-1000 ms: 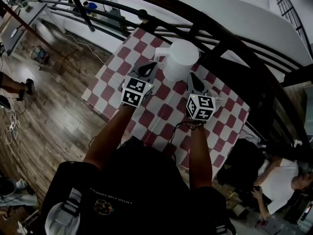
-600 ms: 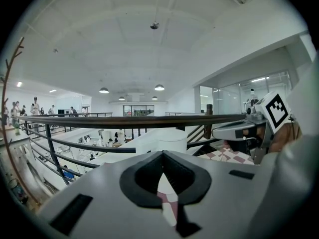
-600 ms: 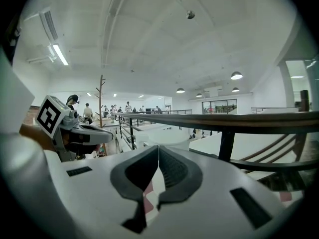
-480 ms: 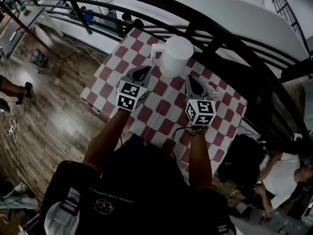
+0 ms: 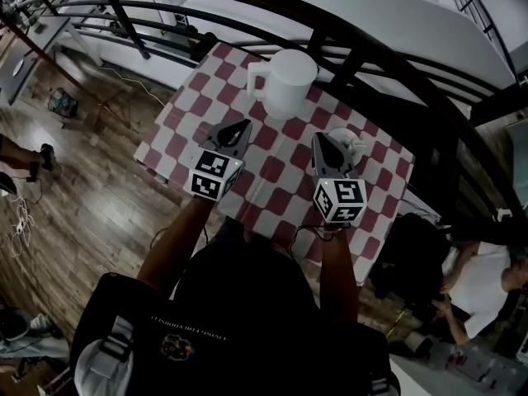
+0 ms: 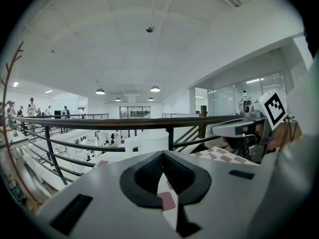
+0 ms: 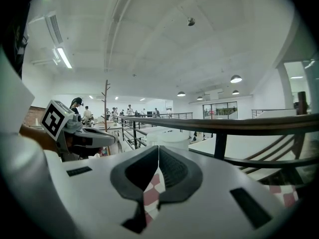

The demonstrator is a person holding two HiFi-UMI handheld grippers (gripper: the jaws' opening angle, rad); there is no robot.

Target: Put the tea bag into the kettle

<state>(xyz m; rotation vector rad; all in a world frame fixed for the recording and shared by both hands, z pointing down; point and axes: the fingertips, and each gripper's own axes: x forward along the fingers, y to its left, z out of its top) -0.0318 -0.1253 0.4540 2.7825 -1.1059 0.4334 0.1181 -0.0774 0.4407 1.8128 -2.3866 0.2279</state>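
A white kettle [image 5: 285, 81] with a side handle stands on the far part of the red-and-white checked table [image 5: 272, 172]. It also shows as a white cylinder behind the jaw tips, kettle [image 6: 149, 144] in the left gripper view and kettle [image 7: 169, 139] in the right gripper view. My left gripper [image 5: 241, 124] and right gripper [image 5: 318, 139] hover side by side short of the kettle, both pointing toward it. The left gripper [image 6: 162, 152] and right gripper [image 7: 158, 147] are shut with nothing between the tips. A small white object [image 5: 346, 143] lies beside the right gripper; I cannot identify it.
A dark metal railing [image 5: 371, 52] curves close behind the table, with a drop to a lower floor beyond. Wooden floor [image 5: 82, 188] lies to the left. A seated person [image 5: 487, 279] is at the lower right. Each gripper sees the other at its side.
Both grippers have drawn back from the kettle toward me, so the gap to it has widened. The small white object now lies beside the right jaws instead of beside the marker cube.
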